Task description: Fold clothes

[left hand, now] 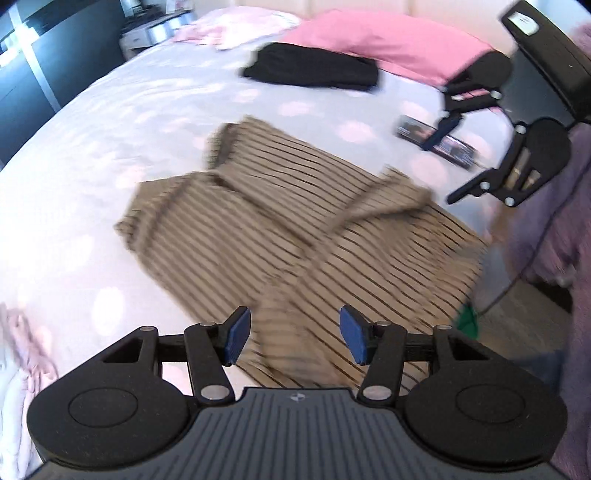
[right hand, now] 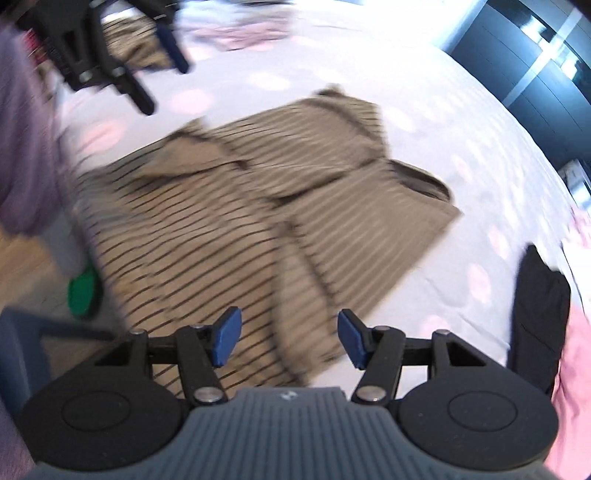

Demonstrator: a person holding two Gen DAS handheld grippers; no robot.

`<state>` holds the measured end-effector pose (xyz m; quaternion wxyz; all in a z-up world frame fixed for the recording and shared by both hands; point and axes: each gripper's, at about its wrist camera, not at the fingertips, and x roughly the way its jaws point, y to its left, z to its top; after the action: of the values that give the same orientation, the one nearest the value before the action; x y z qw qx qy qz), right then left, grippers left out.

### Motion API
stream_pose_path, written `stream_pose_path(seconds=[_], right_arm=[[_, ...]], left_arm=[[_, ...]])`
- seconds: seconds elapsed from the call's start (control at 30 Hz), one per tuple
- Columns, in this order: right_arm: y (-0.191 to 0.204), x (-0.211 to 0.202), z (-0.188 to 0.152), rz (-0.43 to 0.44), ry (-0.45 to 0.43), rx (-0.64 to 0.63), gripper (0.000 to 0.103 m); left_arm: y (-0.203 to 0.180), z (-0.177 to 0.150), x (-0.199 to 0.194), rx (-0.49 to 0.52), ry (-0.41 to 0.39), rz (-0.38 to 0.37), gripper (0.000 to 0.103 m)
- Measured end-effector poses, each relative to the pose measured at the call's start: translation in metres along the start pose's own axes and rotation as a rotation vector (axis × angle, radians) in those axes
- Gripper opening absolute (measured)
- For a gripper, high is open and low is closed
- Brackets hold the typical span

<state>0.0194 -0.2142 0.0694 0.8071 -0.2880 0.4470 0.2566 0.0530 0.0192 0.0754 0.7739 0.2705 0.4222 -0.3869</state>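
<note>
A tan shirt with dark stripes (left hand: pixel 295 229) lies spread on the bed with its sleeves folded across its body; it also shows in the right wrist view (right hand: pixel 266 206). My left gripper (left hand: pixel 293 334) is open and empty, above the shirt's near edge. My right gripper (right hand: pixel 288 339) is open and empty, above the shirt's near edge on the other side. The right gripper also shows in the left wrist view (left hand: pixel 454 162) at the upper right, open, above the bed. The left gripper shows in the right wrist view (right hand: pixel 162 77) at the upper left. Both views are motion-blurred.
The bed has a white cover with pink dots (left hand: pixel 110 122). A folded black garment (left hand: pixel 314 66) and a pink pillow (left hand: pixel 388 40) lie at the far end. A dark flat box (left hand: pixel 436 142) lies by the shirt. Pink clothes (left hand: pixel 240 22) are further back. A green object (right hand: pixel 83 291) is on the floor.
</note>
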Motion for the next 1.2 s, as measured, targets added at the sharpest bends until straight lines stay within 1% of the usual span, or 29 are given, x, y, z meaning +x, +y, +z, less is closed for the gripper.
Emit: stream_pose_path(seconds=[0.13, 0.2, 0.27, 0.37, 0.47, 0.53, 0.67, 0.83, 0.93, 1.1, 1.2], right_arm=[[-0.048, 0.023, 0.008, -0.003, -0.002, 0.164, 0.061], [-0.07, 0.037, 0.011, 0.001, -0.004, 0.24, 0.061], [-0.09, 0.051, 0.015, 0.007, -0.01, 0.305, 0.061], [-0.114, 0.077, 0.022, 0.033, -0.012, 0.378, 0.061], [-0.132, 0.106, 0.031, 0.058, 0.014, 0.418, 0.062], [-0.143, 0.124, 0.038, 0.063, 0.031, 0.419, 0.062], [-0.168, 0.151, 0.049, 0.082, 0.029, 0.468, 0.065], [-0.205, 0.175, 0.057, 0.104, 0.005, 0.59, 0.065], [-0.223, 0.188, 0.061, 0.114, -0.005, 0.648, 0.065], [-0.239, 0.215, 0.066, 0.14, -0.004, 0.712, 0.065], [-0.24, 0.22, 0.07, 0.133, -0.026, 0.699, 0.065]], left_arm=[[0.042, 0.008, 0.018, -0.151, -0.041, 0.051, 0.051], [0.063, 0.011, 0.031, -0.226, -0.049, 0.055, 0.051], [0.082, 0.013, 0.044, -0.269, -0.046, 0.057, 0.051], [0.108, 0.014, 0.064, -0.317, -0.051, 0.086, 0.051], [0.132, 0.016, 0.088, -0.369, -0.047, 0.069, 0.051], [0.147, 0.017, 0.103, -0.405, -0.042, 0.054, 0.051], [0.171, 0.019, 0.129, -0.464, -0.066, 0.025, 0.051], [0.199, 0.027, 0.156, -0.51, -0.079, 0.007, 0.051], [0.214, 0.029, 0.17, -0.559, -0.082, -0.015, 0.051], [0.232, 0.03, 0.186, -0.627, -0.093, -0.021, 0.053], [0.238, 0.029, 0.193, -0.647, -0.109, -0.02, 0.053]])
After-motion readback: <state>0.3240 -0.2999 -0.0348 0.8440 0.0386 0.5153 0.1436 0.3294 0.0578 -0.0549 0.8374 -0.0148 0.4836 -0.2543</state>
